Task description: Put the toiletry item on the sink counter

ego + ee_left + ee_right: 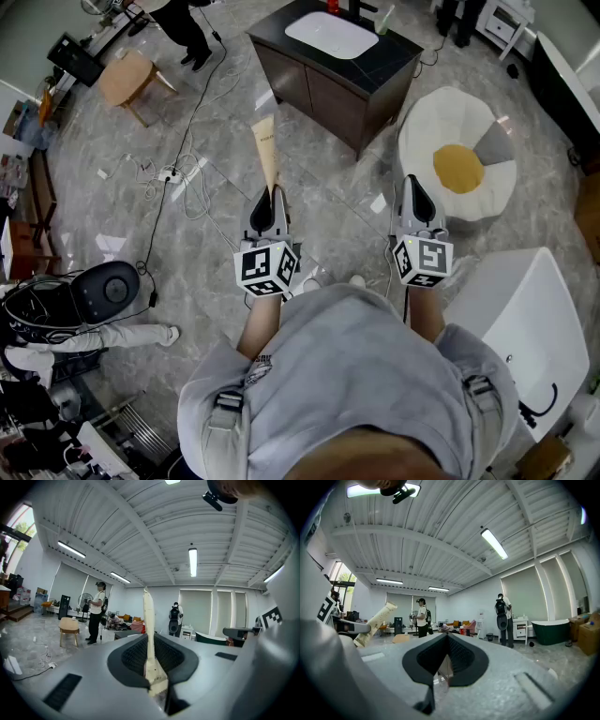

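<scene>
A long cream tube (267, 150), the toiletry item, sticks forward out of my left gripper (275, 194), whose jaws are shut on its lower end. In the left gripper view the tube (148, 620) stands upright between the black pads, with the left gripper (150, 641) clamped on it. My right gripper (412, 185) is level beside it, shut with nothing held. In the right gripper view, the right gripper (447, 643) has its pads together, and the tube (375, 619) shows at the left. The dark sink counter (384, 66) with a white basin (330, 34) stands ahead, across the marble floor.
A round white cushion with a yellow centre (459, 164) lies right of the counter. A white bathtub (530, 319) is at my right. Cables (178, 178) trail over the floor at left, near a wooden stool (127, 77). A person (187, 23) stands at the far left.
</scene>
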`<state>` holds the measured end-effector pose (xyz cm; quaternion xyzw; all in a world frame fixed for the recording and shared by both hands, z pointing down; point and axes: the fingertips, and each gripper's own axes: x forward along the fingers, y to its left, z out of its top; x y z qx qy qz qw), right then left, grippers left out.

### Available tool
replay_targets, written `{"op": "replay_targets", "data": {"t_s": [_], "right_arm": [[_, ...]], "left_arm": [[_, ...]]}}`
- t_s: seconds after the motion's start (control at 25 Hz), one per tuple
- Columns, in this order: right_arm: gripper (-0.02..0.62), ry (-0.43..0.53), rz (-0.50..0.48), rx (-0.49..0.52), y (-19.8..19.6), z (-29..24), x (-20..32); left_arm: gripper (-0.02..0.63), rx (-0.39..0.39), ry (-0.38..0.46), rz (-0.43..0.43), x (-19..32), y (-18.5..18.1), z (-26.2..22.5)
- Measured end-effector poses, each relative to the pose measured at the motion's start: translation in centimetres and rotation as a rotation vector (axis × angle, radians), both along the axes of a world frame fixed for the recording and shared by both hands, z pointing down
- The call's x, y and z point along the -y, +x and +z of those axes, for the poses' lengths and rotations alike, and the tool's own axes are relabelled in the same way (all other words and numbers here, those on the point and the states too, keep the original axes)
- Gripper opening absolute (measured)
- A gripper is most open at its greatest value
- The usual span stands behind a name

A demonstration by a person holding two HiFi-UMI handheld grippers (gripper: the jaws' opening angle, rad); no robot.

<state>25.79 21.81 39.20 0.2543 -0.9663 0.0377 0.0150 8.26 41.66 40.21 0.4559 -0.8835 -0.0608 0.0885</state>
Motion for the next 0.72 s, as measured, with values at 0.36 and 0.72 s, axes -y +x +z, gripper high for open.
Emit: {"op": "replay_targets", "data": {"t_s": [0.36,0.72], "right_arm": [[0.005,0.000,-0.002,-0.002,0.1,0.0,0.2],[0.005,-0.001,-0.016,-0.001,0.4,0.0,1.4]], "left_arm": [[0.035,0.006,-0.009,0.000,0.2,0.2,0.0],[0.035,0.012,-0.020,-0.008,1.4,0.8,-0.3]]}}
